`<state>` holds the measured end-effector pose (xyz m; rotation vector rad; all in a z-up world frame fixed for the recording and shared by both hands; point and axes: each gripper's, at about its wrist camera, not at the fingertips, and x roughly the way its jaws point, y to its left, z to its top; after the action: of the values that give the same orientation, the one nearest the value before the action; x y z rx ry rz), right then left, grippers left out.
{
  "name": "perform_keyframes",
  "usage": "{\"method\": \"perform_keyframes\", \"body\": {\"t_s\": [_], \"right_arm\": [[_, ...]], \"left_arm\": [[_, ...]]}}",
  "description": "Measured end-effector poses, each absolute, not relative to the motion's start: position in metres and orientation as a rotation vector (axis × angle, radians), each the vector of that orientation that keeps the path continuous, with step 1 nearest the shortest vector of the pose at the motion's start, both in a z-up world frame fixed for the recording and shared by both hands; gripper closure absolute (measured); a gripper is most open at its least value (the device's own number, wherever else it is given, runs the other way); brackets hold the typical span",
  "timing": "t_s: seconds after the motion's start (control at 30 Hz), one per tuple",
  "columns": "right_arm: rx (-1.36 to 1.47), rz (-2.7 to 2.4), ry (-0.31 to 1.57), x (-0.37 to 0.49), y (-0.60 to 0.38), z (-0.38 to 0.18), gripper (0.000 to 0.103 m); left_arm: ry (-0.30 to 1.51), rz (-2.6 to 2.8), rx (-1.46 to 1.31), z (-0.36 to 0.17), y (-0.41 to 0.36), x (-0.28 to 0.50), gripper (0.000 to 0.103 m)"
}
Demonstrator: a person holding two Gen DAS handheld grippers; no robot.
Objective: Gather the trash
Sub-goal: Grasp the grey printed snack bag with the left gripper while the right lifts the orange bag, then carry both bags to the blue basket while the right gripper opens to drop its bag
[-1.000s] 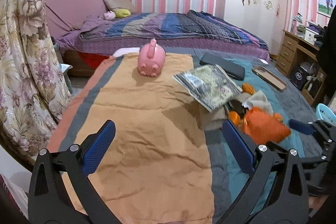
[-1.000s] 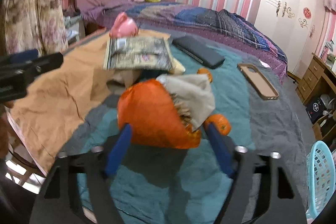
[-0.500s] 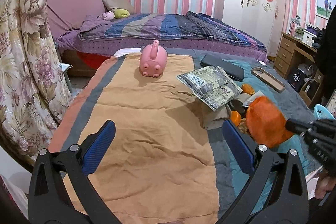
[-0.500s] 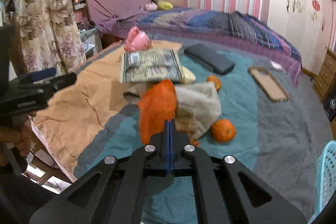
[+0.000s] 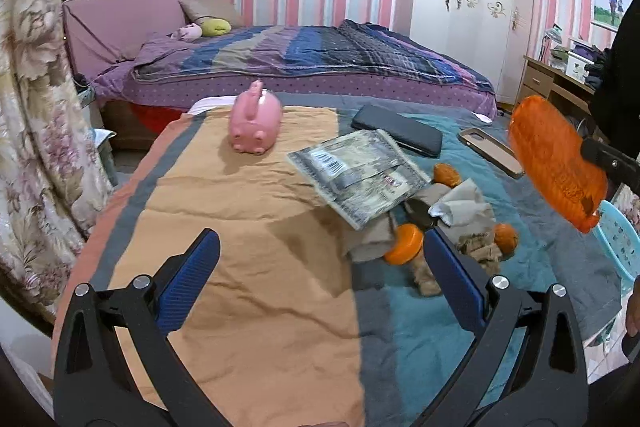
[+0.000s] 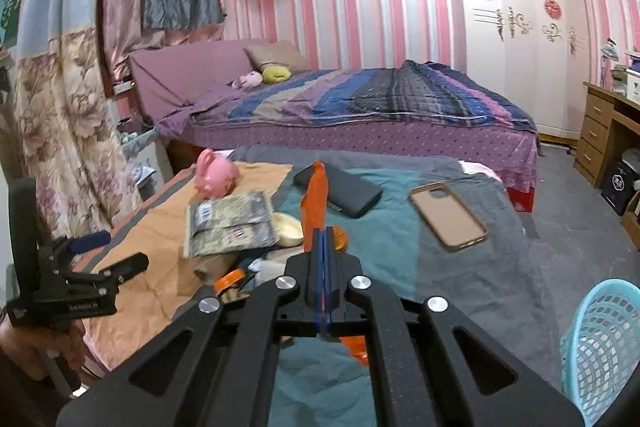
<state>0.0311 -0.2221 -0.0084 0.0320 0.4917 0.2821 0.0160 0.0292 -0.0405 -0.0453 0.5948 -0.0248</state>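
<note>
My right fingers have just snapped closed on the orange wrapper and lifted it off the worktop, beside the blue basket. My left fingers hang open, empty. Dropping it in comes next, I reckon.

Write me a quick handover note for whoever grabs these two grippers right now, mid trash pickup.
Right gripper: shut on the orange bag, lifted clear of the table.
Left gripper: open, empty, above the orange cloth.
Blue basket: beside the table, on the right.
Done: bag picked up.
Left: drop the bag in the basket, probably; then the crumpled paper, peels and wrapper on the table.
</note>
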Motion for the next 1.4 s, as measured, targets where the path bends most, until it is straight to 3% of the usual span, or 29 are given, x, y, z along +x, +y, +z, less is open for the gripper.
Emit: {"method": "perform_keyframes", "body": {"t_s": [0.37,0.43,0.47,0.5,0.53,0.57,0.9,1.4], "right_arm": [[0.042,0.271,0.508,0.058,-0.24,-0.01,0.103],[0.041,0.275,0.513,0.061,-0.24,-0.011,0.103],[0.045,0.28,0.517,0.063,-0.241,-0.012,0.103],[0.046,0.28,0.52,0.062,-0.241,-0.013,0.103],[0.048,0.281,0.523,0.063,-0.242,-0.014,0.103],[0.055,0.282,0.525,0.063,-0.244,-0.014,0.103],[0.111,0.264,0.476,0.049,-0.271,-0.002,0.103],[0.134,0.19,0.426,0.022,-0.319,0.01,0.103]], "left_arm": [[0.694,0.007,-0.122,-0.066,0.033,0.095,0.005],[0.722,0.002,-0.111,-0.073,0.029,0.104,0.018],[0.746,-0.016,-0.116,-0.078,0.028,0.108,0.044],[0.773,-0.043,-0.124,-0.082,0.028,0.112,0.08],[0.789,-0.066,-0.132,-0.085,0.029,0.114,0.098],[0.789,-0.073,-0.142,-0.085,0.03,0.115,0.103],[0.518,-0.066,-0.12,-0.02,0.017,0.066,0.103],[0.444,-0.26,-0.077,0.007,-0.094,0.042,0.103]]}}
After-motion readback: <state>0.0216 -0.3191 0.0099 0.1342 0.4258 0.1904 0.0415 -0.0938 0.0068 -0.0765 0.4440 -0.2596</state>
